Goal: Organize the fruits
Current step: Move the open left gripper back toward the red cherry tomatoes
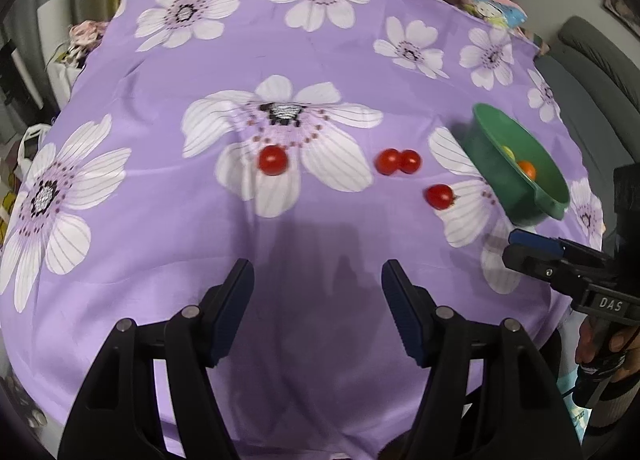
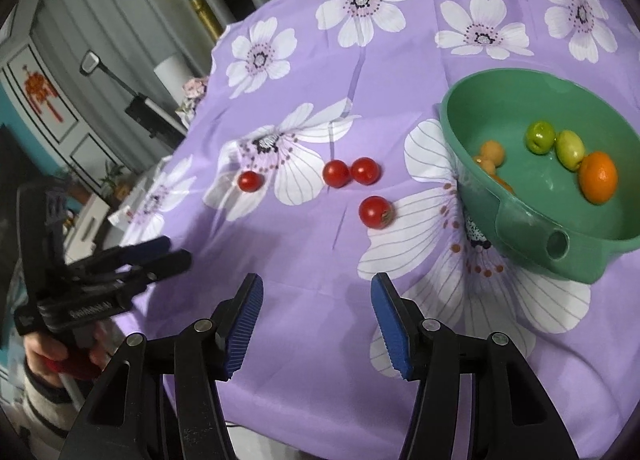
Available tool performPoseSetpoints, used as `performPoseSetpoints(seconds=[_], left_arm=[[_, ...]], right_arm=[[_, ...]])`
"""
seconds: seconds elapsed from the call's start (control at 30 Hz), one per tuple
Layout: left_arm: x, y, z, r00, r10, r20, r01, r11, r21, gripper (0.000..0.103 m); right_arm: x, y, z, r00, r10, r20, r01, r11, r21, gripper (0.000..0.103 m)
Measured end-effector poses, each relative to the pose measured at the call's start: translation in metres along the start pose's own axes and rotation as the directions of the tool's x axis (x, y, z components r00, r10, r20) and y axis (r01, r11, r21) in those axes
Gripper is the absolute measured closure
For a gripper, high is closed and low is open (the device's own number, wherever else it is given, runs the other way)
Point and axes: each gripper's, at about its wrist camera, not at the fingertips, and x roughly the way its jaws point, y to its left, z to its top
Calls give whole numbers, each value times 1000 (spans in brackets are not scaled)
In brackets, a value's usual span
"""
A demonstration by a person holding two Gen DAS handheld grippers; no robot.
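Observation:
Several red cherry tomatoes lie on the purple flowered cloth: one alone at the left (image 1: 273,159) (image 2: 250,181), a touching pair (image 1: 398,161) (image 2: 351,172), and one nearest the bowl (image 1: 440,196) (image 2: 375,211). A green bowl (image 1: 496,163) (image 2: 532,238) at the right holds an orange (image 2: 598,176), two green fruits (image 2: 554,141) and small yellow ones (image 2: 490,157). My left gripper (image 1: 318,280) hangs open over bare cloth, short of the tomatoes. My right gripper (image 2: 316,296) is open too, nothing between its pads, below the nearest tomato.
The cloth-covered table (image 1: 160,219) drops off at its near and left edges. A grey chair (image 1: 592,59) stands past the right side. Crumpled fabric and a cartoon-printed item (image 1: 496,9) sit at the far edge. A cabinet and lamp (image 2: 92,63) stand off to the left.

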Motion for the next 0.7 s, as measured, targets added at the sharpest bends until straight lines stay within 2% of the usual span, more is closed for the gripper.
performPoseSetpoints(seconds=[0.33,0.7], left_arm=[[9,15,8,999,-44,-3,44,999,-14,38],[36,21,43,997,-67,-38,70,994,86,41]], right_arm=[[22,-5,10,996,-77,-51,77,997,-2,46],[52,-11,35,983,-159,-87,158,987,-24,46]])
